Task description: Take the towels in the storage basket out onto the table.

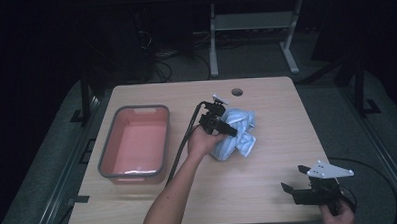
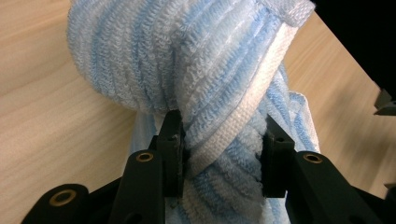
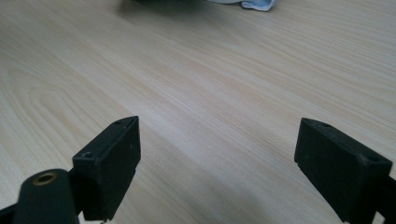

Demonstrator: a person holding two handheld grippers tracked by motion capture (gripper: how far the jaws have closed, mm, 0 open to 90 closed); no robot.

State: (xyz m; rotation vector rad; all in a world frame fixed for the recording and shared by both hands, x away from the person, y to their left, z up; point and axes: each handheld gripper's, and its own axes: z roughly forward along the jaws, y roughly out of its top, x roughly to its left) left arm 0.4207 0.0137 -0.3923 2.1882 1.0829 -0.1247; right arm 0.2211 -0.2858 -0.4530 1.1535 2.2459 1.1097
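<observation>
A blue-and-white striped towel (image 1: 238, 132) lies bunched near the middle of the wooden table (image 1: 269, 189). My left gripper (image 1: 226, 129) reaches into it from the left, and in the left gripper view its jaws press on a thick fold of the towel (image 2: 224, 93) from both sides. My right gripper (image 1: 295, 177) rests near the table's front right corner, jaws spread wide with bare wood between them; in its own view the gripper (image 3: 219, 154) faces the tabletop and a corner of the towel (image 3: 254, 4) shows at the top edge.
A pink tub with a grey rim (image 1: 108, 150) stands on the left part of the table. A round cable hole (image 1: 237, 92) is near the far edge. Beyond the table stand a white desk frame (image 1: 253, 25) and cables on the floor.
</observation>
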